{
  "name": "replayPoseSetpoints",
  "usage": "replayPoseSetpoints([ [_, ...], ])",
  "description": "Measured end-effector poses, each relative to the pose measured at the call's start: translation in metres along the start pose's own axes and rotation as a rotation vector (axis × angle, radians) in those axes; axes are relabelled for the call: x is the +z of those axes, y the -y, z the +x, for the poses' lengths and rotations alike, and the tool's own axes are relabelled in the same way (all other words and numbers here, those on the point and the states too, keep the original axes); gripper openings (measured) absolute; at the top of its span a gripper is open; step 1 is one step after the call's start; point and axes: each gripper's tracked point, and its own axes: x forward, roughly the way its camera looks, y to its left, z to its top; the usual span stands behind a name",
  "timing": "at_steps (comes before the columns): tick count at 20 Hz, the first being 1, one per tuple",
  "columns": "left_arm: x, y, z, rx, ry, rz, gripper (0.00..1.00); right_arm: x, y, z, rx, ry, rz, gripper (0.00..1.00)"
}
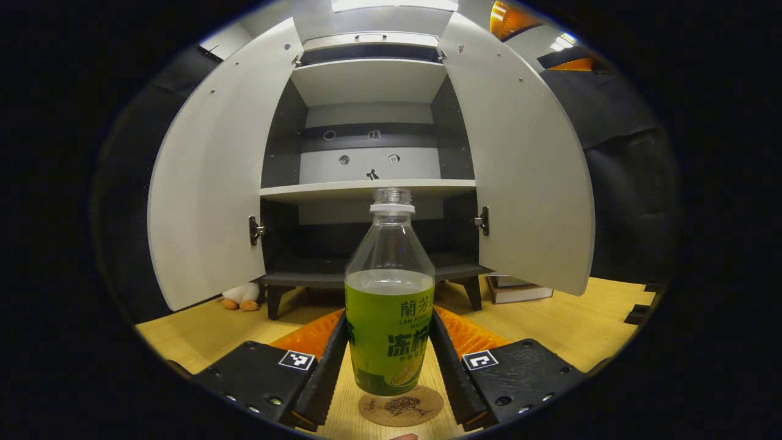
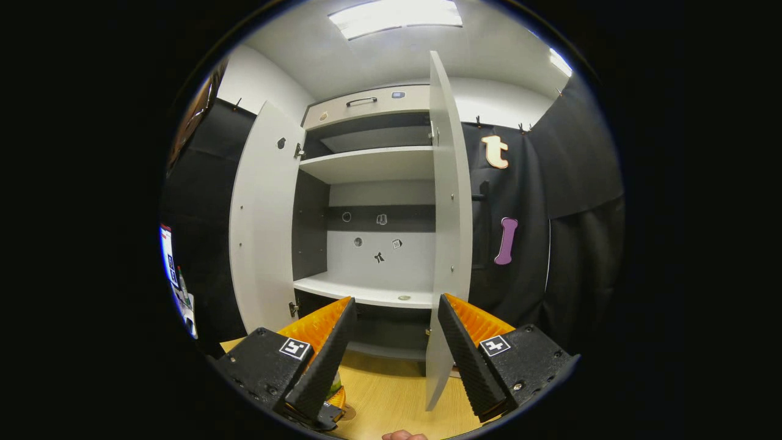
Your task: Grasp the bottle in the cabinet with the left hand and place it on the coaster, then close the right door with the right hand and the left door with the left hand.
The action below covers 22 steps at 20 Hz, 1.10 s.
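your left gripper (image 1: 389, 360) has its jaws closed on the bottle (image 1: 390, 299), which stands upright on the coaster (image 1: 401, 406) on the worktop (image 1: 550, 330), in front of the cabinet (image 1: 366, 183). your right gripper (image 2: 396, 354) hangs before the cabinet, jaws open and empty. both cabinet doors stand open.

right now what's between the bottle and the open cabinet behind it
In the left gripper view, only bare wooden tabletop lies between the bottle on its coaster and the cabinet.
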Motion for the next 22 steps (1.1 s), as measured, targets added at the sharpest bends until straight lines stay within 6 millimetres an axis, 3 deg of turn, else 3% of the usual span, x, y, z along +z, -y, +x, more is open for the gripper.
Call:
replayPoseSetpoints([
  [1, -0.006, -0.001, -0.001, 0.012, -0.011, -0.005, 0.77, -0.002, 0.000, 0.000, -0.001, -0.006, -0.004, 0.83],
  [2, -0.012, 0.001, -0.003, 0.011, -0.022, -0.016, 0.73, -0.002, 0.000, 0.000, -0.002, -0.010, -0.011, 0.83],
  [6, -0.026, 0.013, -0.010, -0.022, -0.035, -0.035, 0.72, -0.003, 0.002, 0.001, -0.009, -0.021, -0.029, 0.83],
  [16, -0.035, 0.010, -0.014, -0.041, -0.053, -0.065, 0.79, -0.011, -0.006, 0.009, 0.005, -0.050, -0.020, 0.83],
  [17, -0.034, 0.011, -0.016, -0.054, -0.055, -0.068, 0.80, -0.012, -0.006, 0.009, 0.007, -0.050, -0.023, 0.83],
  [20, -0.016, 0.009, -0.020, -0.064, -0.037, -0.067, 0.98, -0.013, -0.007, 0.008, 0.008, -0.050, -0.020, 0.83],
  [22, 0.007, 0.005, -0.025, -0.068, -0.002, -0.082, 0.97, -0.014, -0.004, 0.005, 0.006, -0.050, -0.014, 0.83],
])
